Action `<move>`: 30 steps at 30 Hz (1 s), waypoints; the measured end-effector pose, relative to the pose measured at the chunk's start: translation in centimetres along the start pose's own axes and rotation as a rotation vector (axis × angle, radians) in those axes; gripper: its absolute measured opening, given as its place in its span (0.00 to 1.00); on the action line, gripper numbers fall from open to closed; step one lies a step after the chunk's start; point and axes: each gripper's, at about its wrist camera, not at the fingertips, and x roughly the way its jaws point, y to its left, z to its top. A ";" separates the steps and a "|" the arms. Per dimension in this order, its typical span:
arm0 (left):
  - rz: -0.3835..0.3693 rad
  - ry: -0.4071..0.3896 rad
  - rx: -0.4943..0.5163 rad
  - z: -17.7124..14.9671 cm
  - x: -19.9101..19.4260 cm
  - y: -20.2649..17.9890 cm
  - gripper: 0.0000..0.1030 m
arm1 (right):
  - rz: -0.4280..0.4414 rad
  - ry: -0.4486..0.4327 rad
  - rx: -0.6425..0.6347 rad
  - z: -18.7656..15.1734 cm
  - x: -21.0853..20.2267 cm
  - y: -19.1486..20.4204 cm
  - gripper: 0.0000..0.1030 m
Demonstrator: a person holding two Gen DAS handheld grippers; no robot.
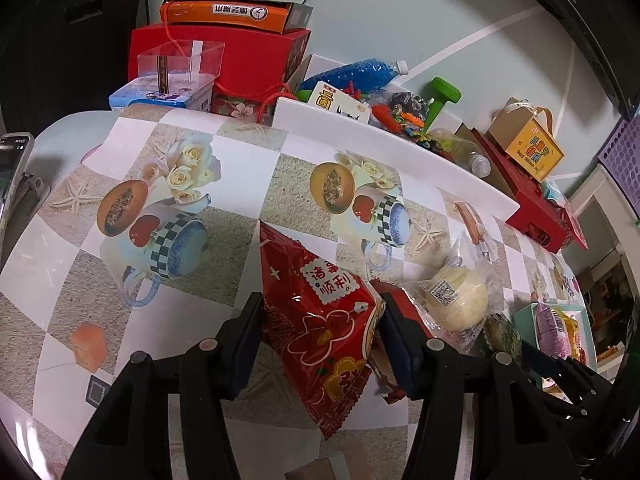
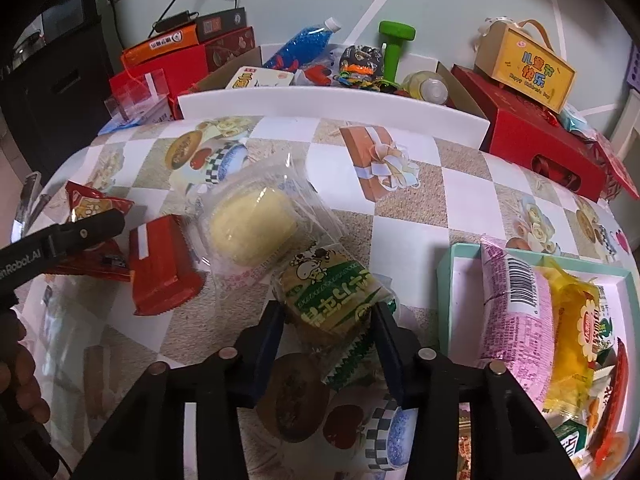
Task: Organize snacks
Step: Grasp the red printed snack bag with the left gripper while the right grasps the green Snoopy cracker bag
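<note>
The right gripper (image 2: pixel 326 338) pinches a green-and-yellow snack packet (image 2: pixel 334 300) lying on the table near the mint-rimmed tray (image 2: pixel 446 280) at right, which already holds a pink pack (image 2: pixel 514 316) and a yellow one (image 2: pixel 572 332). The left gripper (image 1: pixel 320 344) clamps a red snack bag (image 1: pixel 320 312) further left. Judging by this, sorting is partly done: a clear-wrapped pale bun (image 2: pixel 250 226) and a red bar (image 2: pixel 162 264) remain loose on the patterned tablecloth (image 2: pixel 408 216).
</note>
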 end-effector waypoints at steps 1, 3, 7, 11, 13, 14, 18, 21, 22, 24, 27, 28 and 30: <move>0.000 -0.001 0.000 0.0 -0.1 0.0 0.56 | 0.003 -0.004 -0.002 0.0 -0.2 0.0 0.43; -0.001 -0.003 0.000 0.1 -0.3 -0.1 0.56 | 0.007 -0.009 -0.003 0.0 -0.3 0.1 0.41; -0.002 -0.010 -0.001 0.1 -0.6 -0.2 0.56 | 0.019 -0.012 -0.001 0.0 -0.7 0.0 0.37; -0.005 -0.017 0.002 0.1 -1.0 -0.4 0.56 | 0.030 -0.027 0.003 0.1 -1.4 -0.1 0.35; -0.007 -0.023 0.004 0.2 -1.2 -0.4 0.56 | 0.031 -0.034 0.002 0.1 -1.8 -0.1 0.33; -0.008 -0.026 0.005 0.2 -1.4 -0.5 0.56 | 0.034 -0.040 0.003 0.1 -2.1 -0.2 0.32; -0.013 -0.031 0.013 0.3 -1.7 -0.8 0.56 | 0.044 -0.059 0.005 0.2 -2.9 -0.3 0.23; -0.015 -0.029 0.021 0.3 -1.8 -1.1 0.56 | 0.052 -0.057 0.005 0.2 -2.9 -0.3 0.09; -0.015 -0.025 0.023 0.3 -1.7 -1.2 0.56 | 0.057 -0.049 0.007 0.2 -2.6 -0.3 0.09; -0.015 -0.021 0.025 0.2 -1.6 -1.2 0.56 | 0.053 -0.041 0.011 0.1 -2.2 -0.6 0.09; -0.015 -0.021 0.023 0.2 -1.6 -1.1 0.56 | 0.050 -0.049 0.041 0.2 -2.1 -1.4 0.11; -0.014 -0.017 0.022 0.2 -1.5 -1.0 0.56 | 0.048 -0.050 0.045 0.2 -2.0 -1.7 0.12; -0.012 -0.007 0.019 0.2 -1.3 -0.8 0.56 | 0.046 -0.050 0.048 0.4 -1.6 -2.0 0.29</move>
